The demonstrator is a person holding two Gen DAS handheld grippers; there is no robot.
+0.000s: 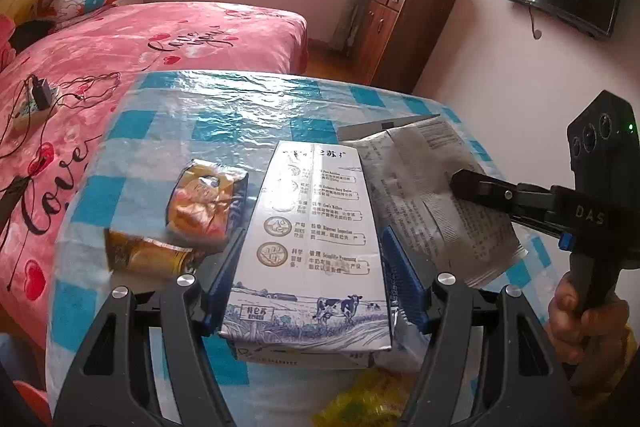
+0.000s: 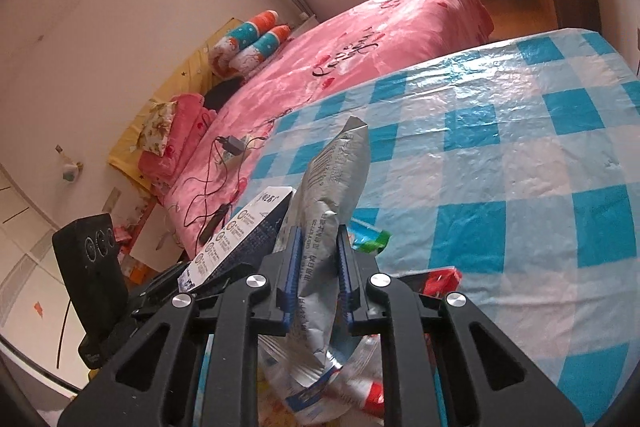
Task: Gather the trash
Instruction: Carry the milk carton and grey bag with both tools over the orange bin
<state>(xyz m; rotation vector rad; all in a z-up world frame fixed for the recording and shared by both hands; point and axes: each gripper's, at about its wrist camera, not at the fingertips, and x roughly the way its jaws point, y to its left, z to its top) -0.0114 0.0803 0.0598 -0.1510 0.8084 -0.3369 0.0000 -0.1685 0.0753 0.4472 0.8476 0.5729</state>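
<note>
I have the milk carton (image 1: pixel 312 247) pinched in my left gripper (image 1: pixel 312 263) and a silver foil packet (image 2: pixel 324 227) pinched in my right gripper (image 2: pixel 318 267), both lifted over the tabletop's (image 2: pixel 500 155) near edge. An orange wrapper (image 1: pixel 200 207) near the left edge and a green wrapper (image 2: pixel 370 241) remain. The carton reads "Cow's Welfare"; my right tool says "DAS".

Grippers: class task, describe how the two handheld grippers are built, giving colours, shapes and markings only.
Left gripper and right gripper: black angular frames with cut-out slots, silver round pivot bolts, and ribbed blue pads. Seen from the left wrist, the right one shows "DAS" lettering, a blue clip, a black camera box with a green light, and a bare hand.
</note>
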